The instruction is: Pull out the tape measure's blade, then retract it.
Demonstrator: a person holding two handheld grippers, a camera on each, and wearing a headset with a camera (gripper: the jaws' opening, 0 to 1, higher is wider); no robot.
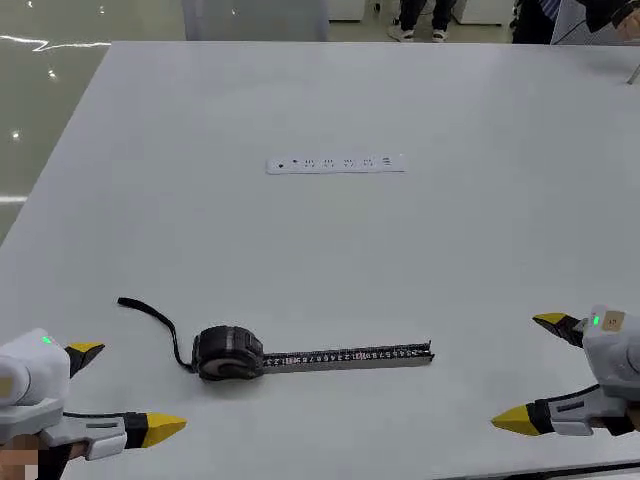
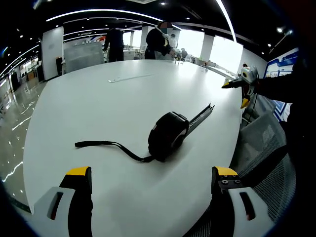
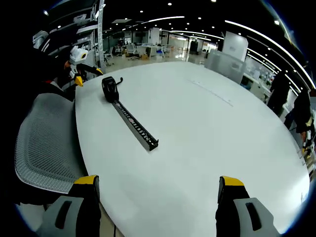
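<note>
A black tape measure (image 1: 229, 353) lies on the white table (image 1: 330, 240) near its front edge, and its blade (image 1: 348, 356) is drawn out to the right, ending in a hook (image 1: 429, 351). A black wrist strap (image 1: 150, 318) trails off to the left. My left gripper (image 1: 125, 390) hovers open at the front left, a short way from the case (image 2: 168, 134). My right gripper (image 1: 545, 370) hangs open at the front right, well clear of the blade tip (image 3: 152, 144). Nothing is between either pair of jaws.
A white ruler-like strip (image 1: 335, 164) lies flat at the middle of the table. A mesh office chair (image 3: 42, 143) stands at the near edge. People (image 2: 158, 42) stand beyond the far side.
</note>
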